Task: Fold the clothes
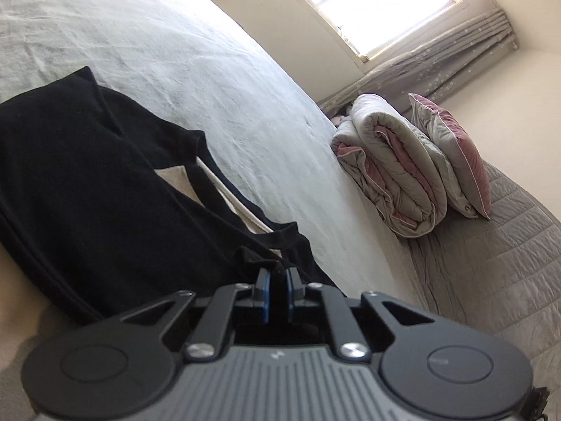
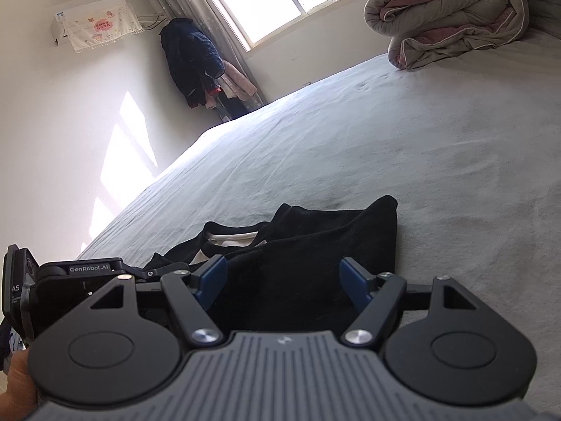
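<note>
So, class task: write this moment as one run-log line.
task: fold clothes | left gripper: shut on black knit garment | right gripper: open over garment | surface: pale grey bedsheet

Blown-out window (image 2: 277,0) glare, fisheye-warped edges

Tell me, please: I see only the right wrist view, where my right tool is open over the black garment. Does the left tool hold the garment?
Observer: Yes. In the left wrist view the left tool is shut on an edge of the black garment.
Operator: Thank you. Is there anything behind the folded quilt?
Observer: Yes, a grey and pink pillow leans against the folded quilt, on the side away from the garment.
</note>
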